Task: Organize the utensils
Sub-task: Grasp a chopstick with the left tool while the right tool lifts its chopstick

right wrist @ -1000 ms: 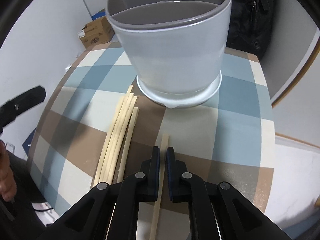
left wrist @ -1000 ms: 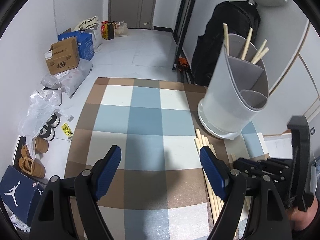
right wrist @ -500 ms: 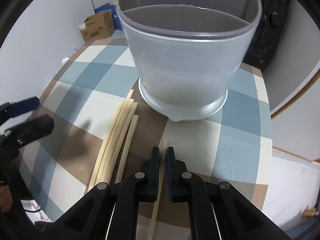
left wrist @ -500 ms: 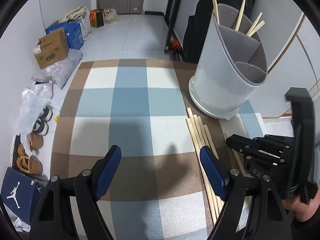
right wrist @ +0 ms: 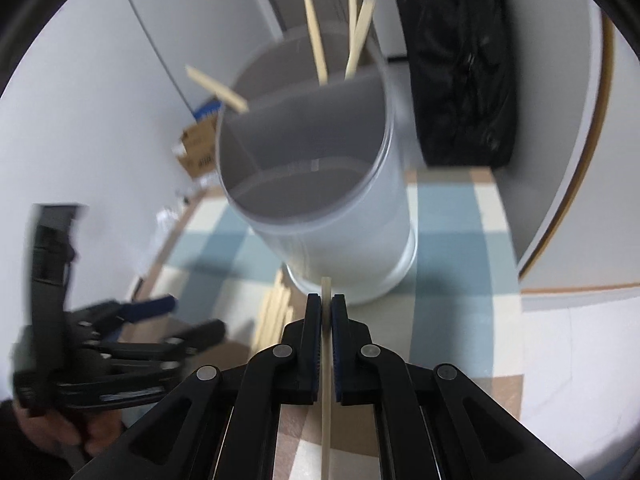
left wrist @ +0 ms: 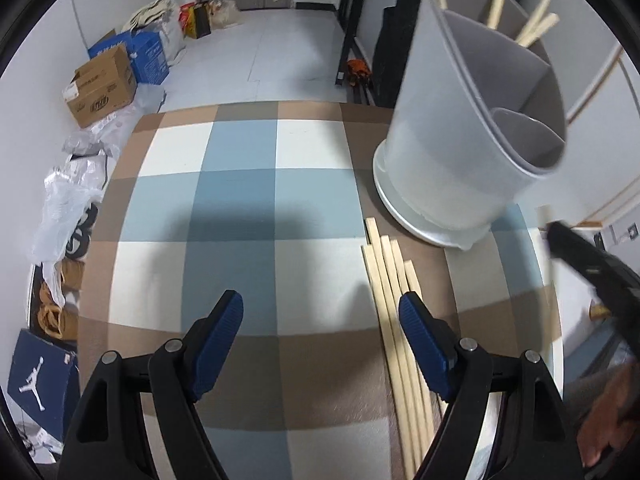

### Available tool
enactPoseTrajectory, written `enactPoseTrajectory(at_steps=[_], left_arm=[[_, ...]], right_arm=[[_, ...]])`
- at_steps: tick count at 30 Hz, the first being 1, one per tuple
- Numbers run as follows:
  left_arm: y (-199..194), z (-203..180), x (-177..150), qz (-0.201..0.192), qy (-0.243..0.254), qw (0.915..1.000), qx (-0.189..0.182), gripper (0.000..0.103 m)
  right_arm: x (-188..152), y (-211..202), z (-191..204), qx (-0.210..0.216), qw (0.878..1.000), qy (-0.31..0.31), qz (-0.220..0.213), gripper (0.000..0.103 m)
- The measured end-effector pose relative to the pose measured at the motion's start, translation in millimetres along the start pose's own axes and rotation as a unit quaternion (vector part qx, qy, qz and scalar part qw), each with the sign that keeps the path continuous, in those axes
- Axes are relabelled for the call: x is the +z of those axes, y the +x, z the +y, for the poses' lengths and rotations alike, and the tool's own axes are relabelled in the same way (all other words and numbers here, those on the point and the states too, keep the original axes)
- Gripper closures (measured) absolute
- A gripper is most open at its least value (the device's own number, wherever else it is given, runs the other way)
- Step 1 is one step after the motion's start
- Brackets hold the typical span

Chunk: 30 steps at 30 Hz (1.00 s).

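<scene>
Change from the earlier frames: the right claw [right wrist: 326,308] has risen off the desk [left wrist: 248,208], taking one chopstick [right wrist: 325,360] with it; the holder [right wrist: 320,200], seen side-on before, now shows its open top. The left claw [left wrist: 320,312] has drifted toward the loose bundle of chopsticks [left wrist: 390,280], which lay further to its right a second ago.

Right claw: clenched on the single chopstick, pads pressed against its sides. The stick runs straight along the claw's own line, its tip poking just past the pads toward the base of the holder, its other end dropping out of the bottom of the view.

Left claw: released, jaws closing, nothing between them. Its right pad sits over the bundle.

Bundle: about five chopsticks side by side on the checked desk, just in front of the holder's base, long axes running from the holder toward the left claw.

Holder: grey, divided, upright; four chopsticks [left wrist: 496,0] lean in its far compartment, ends up.
</scene>
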<state>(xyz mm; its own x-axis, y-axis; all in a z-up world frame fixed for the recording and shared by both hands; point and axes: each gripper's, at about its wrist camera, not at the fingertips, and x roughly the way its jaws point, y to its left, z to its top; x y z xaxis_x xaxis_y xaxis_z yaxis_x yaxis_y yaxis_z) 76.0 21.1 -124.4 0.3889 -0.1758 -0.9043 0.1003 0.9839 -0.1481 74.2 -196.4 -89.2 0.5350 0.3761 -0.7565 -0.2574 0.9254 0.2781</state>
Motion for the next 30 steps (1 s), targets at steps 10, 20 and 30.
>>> enactPoseTrajectory(at_steps=[10,20,30], left_arm=[[20,-8,7,0.036,-0.015,0.9992,0.010,0.051],[15,-2,-3,0.032,0.004,0.9990,0.029,0.064],[24,-14,10,0.057,-0.010,0.9971,0.050,0.064]], right_arm=[[16,-46,-7,0.022,0.994,0.020,-0.102,0.099],[15,-53,-12,0.038,0.994,0.018,-0.104,0.099],[15,-56,-14,0.046,0.992,0.027,-0.111,0.099]])
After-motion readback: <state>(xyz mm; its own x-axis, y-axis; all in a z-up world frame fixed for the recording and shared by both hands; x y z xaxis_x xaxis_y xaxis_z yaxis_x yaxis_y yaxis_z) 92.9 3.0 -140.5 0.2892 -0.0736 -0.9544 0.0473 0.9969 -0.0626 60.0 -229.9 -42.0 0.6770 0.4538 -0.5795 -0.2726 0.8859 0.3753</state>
